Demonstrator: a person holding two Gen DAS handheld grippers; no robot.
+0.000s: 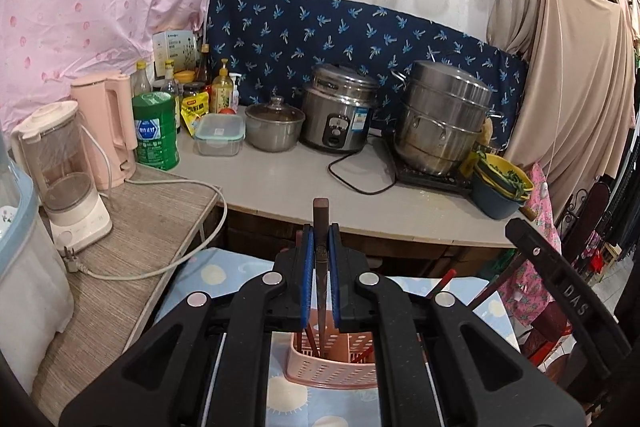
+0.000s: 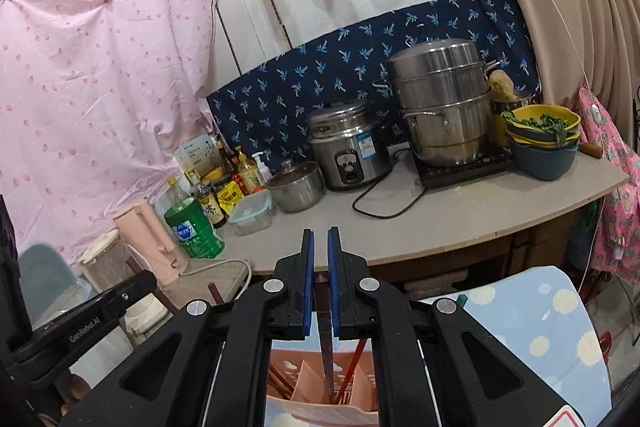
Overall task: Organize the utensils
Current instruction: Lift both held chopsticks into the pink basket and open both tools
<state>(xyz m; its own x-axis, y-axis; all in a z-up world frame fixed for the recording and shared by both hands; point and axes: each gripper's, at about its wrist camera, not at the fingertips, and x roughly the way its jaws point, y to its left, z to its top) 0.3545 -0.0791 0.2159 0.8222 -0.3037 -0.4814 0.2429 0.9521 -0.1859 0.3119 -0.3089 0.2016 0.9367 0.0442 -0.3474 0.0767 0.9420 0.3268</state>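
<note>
Gripping a dark brown chopstick [image 1: 321, 251] between its blue pads, the left gripper [image 1: 321, 239] is clenched tight, the stick standing nearly upright with its square top poking above the fingertips and its lower end running down into a pink slotted basket [image 1: 332, 367] below. The right gripper [image 2: 321, 247] is likewise clamped on a second dark chopstick [image 2: 325, 339], whose top sits low between the pads and whose tip reaches down into the same pink basket [image 2: 312, 387]. Red chopsticks [image 2: 356, 359] already lean inside that basket. The basket rests on a blue cloth with pale sun shapes [image 2: 540, 327], near the viewer. Beyond it runs a grey counter [image 1: 280, 183]: pink kettle [image 1: 108, 131] and green can [image 1: 156, 131] at left, a small lidded pot [image 1: 274, 127] and rice cooker [image 1: 340, 115] in the middle, a stacked steel steamer [image 1: 440, 119] and bowls of greens [image 1: 500, 187] at far right.
</note>
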